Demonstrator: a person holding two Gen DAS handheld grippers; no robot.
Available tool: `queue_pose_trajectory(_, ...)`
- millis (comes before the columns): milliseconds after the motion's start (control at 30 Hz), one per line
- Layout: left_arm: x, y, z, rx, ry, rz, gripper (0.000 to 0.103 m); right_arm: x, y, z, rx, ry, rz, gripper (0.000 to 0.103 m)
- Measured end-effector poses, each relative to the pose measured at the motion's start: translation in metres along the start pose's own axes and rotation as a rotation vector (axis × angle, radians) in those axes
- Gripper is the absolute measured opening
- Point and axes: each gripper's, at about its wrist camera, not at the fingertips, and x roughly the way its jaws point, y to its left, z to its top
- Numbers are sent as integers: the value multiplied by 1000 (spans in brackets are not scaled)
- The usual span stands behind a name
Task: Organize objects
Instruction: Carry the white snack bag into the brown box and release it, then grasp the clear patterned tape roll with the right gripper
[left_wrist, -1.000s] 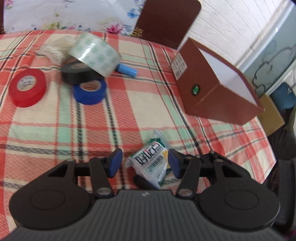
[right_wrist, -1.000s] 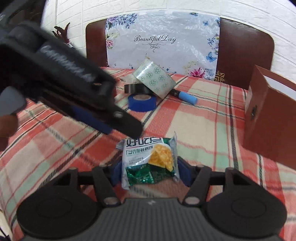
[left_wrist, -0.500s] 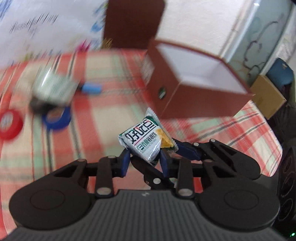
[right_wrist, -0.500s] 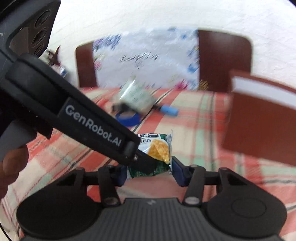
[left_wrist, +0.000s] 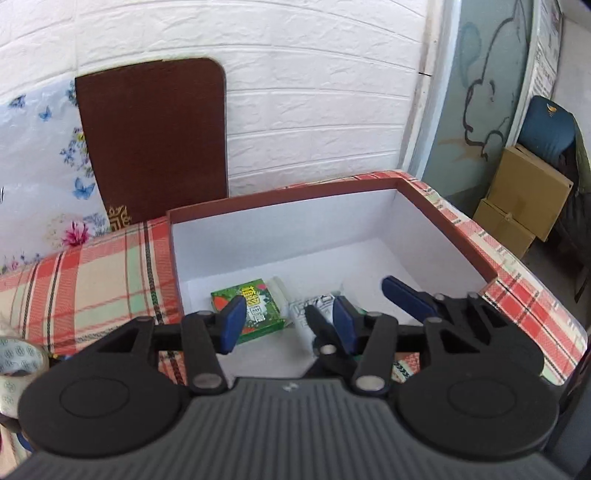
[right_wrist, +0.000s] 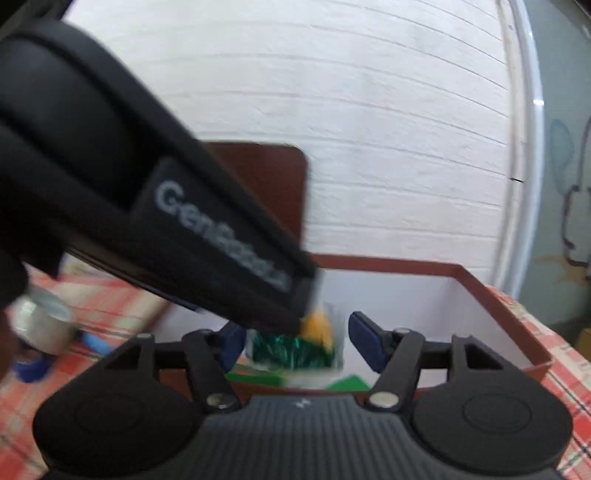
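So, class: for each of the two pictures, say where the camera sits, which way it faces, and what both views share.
Left wrist: on the left gripper, facing down into the brown box. Its own fingers show, jaws just opened and gripping nothing. The right gripper's fingers enter from the right.
Right wrist: on the right gripper, facing across the box towards the white wall. Its jaws have just opened, with the snack packet loose between them. The left gripper's body crosses from the upper left.
Shared: the box, the snack packet, both grippers.

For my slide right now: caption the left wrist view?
Both open grippers, left and right, over a brown box holding a green packet and snack bag.
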Motion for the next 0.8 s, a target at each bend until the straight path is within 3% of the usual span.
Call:
queue_pose_trajectory(67, -13, 6, -6, -12, -22, -31, 54, -7, -8, -4, 51, -19, 28, 64)
queue_pose_trajectory(133, -25, 10, -13, 2, -44, 6, 54, -17, -5, -11, 48, -43, 23, 65)
queue_pose_trajectory(267, -49, 33, -37, -22, -51, 3, 54, -40, 8, -22, 67, -99, 52, 65)
queue_pose_trajectory(367, -69, 58, -61, -51, -54, 18, 57, -53, 21, -32, 85, -76, 126, 66)
queue_pose_trajectory(500, -75, 104, -105, -116, 10, 115, 58, -52, 59, -47, 38, 35, 246, 66)
queue_pose_trajectory(667, -83, 174, -164, -248, 90, 297, 58, -46, 97, -64, -8, 180, 376, 66)
queue_pose_trajectory(800, -104, 218, -188, -277, 33, 446, 63, -54, 131, -69, -89, 225, 429, 66)
